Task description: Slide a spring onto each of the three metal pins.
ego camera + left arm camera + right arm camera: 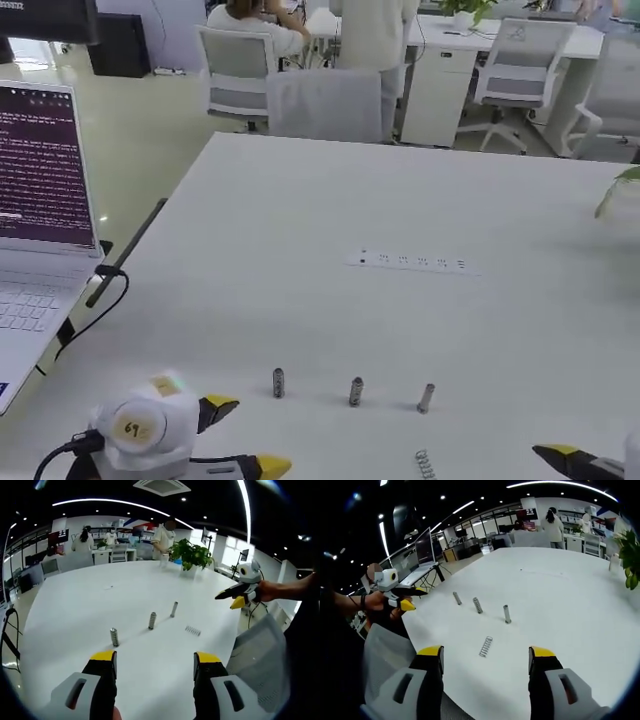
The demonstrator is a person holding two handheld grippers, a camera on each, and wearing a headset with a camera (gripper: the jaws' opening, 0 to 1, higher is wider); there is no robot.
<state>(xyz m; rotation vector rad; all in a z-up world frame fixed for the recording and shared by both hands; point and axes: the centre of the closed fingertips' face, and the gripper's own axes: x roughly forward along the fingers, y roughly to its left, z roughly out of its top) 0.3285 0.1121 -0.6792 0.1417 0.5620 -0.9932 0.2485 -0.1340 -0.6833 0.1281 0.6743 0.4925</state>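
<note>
With left tongs (155, 657) and right tongs (485, 652) spread wide and empty, the loose spring (486, 646), likely light and squashy, is best pinched gently mid-length.

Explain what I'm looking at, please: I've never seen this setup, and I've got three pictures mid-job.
No robot here: a person holds hand tongs, one per hand. The head view comes from their headset; the two round pictures come from cameras riding on the tongs, looking along the yellow-tipped jaws. The left tongs and right tongs are both open and hold nothing. On the white table stand three metal pins: in the head view the left pin and middle pin already carry springs, the right pin is bare. One loose spring lies flat near the right tongs.
</note>
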